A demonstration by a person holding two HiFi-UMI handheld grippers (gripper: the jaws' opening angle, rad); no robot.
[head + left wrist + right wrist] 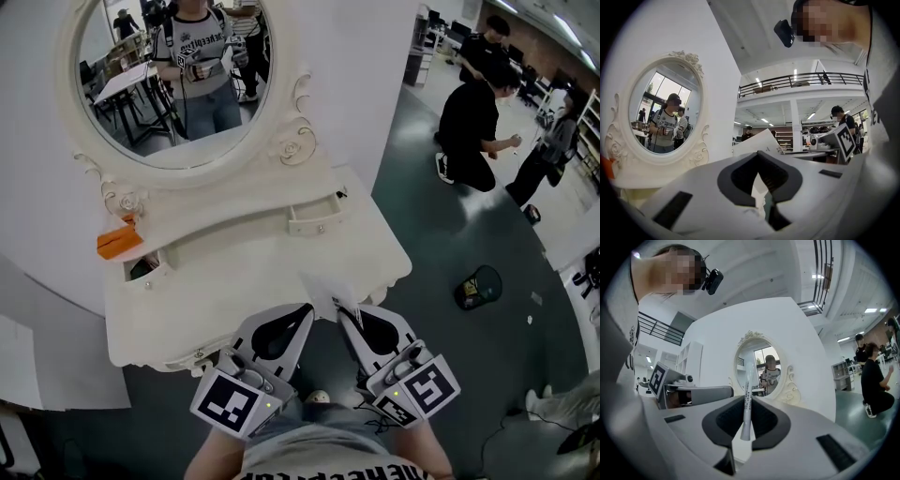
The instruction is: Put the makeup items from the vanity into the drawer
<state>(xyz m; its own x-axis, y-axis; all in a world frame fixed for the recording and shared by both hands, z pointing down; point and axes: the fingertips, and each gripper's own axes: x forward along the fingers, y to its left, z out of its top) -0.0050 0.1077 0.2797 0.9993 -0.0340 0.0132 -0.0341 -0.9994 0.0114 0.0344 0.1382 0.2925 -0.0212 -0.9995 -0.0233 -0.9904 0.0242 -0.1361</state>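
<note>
Right gripper (349, 319) jaws clamped on thin white makeup item (746, 411) at the vanity's (244, 281) front edge, left gripper (302, 314) just beside it, jaws together.

Setting: large open indoor hall, used as a work or test space.
Staging: white vanity (281, 253) with oval mirror (173, 84), set against a white panel (375, 75).
Building: railed mezzanine (801, 79), ceiling strip lights (870, 310), grey-green floor (469, 375), shelving (691, 364).
Occupants: people (473, 131) crouching on the floor.
</note>
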